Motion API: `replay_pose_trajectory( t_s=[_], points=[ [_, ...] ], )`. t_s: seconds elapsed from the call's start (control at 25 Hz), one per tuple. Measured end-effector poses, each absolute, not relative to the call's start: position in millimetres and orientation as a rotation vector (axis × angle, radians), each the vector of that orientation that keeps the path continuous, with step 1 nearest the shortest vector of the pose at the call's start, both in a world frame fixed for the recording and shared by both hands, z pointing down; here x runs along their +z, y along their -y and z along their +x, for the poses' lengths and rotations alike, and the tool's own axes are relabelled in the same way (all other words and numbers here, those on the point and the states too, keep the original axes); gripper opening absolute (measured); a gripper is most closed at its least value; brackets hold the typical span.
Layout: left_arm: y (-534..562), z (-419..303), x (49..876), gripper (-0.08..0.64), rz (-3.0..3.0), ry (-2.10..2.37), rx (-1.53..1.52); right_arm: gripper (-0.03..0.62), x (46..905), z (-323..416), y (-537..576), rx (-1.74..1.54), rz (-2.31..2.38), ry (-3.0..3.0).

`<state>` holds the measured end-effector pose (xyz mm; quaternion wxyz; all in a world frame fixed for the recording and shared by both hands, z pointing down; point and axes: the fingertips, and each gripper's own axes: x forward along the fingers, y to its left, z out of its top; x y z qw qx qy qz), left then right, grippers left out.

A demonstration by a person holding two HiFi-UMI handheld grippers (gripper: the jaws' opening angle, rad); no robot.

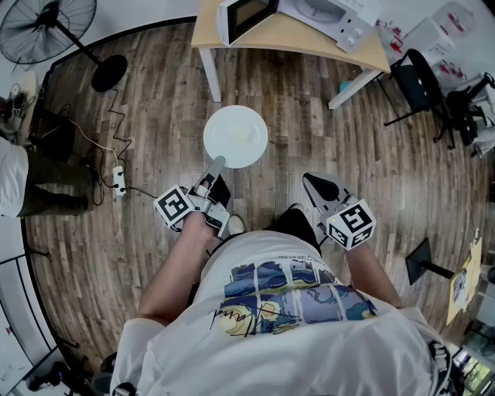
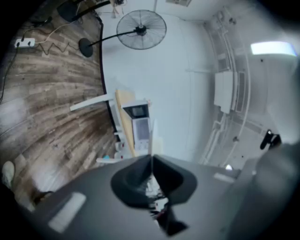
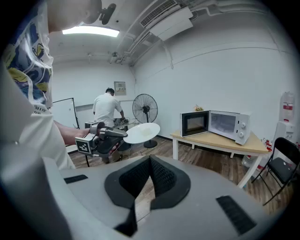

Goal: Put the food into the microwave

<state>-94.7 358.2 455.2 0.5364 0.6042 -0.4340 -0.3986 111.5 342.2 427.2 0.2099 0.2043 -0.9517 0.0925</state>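
A white plate (image 1: 236,136) with a pale piece of food (image 1: 243,133) on it is held level above the wooden floor. My left gripper (image 1: 216,163) is shut on the plate's near rim. In the left gripper view the plate (image 2: 151,136) shows edge-on as a thin line between the closed jaws. My right gripper (image 1: 311,180) hangs to the right of the plate, shut and holding nothing. The white microwave (image 1: 325,14) stands on a wooden table (image 1: 294,37) ahead, its door (image 1: 246,17) swung open. From the right gripper view I see the plate (image 3: 142,132), left gripper (image 3: 101,138) and microwave (image 3: 224,124).
A standing fan (image 1: 46,31) and a power strip (image 1: 119,179) with cables are at the left. A black chair (image 1: 418,81) stands right of the table. A person (image 3: 108,108) stands at a desk at the back.
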Motion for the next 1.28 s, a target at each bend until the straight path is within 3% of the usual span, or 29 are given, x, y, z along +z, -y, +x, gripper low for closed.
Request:
replay_pose_trajectory(
  t_s=[0.36,0.84,0.96,1.28],
  points=[
    [-359,-113,488,0.017,1.482,1.045,-0.959,0.006,459,99,-346,0.236,0.585,2.675],
    [-207,-99,445,0.017,1.473,1.054,-0.927,0.009,431,112,-195,0.231,0.578,2.696],
    [-178,-96,448,0.017,1.459,1.042,-0.921,0.080,441,120,-173,0.266,0.619,2.667],
    [-77,-108,463,0.017,1.474,0.968,-0.876,0.100,461,111,-97,0.338,0.742,2.601]
  ],
)
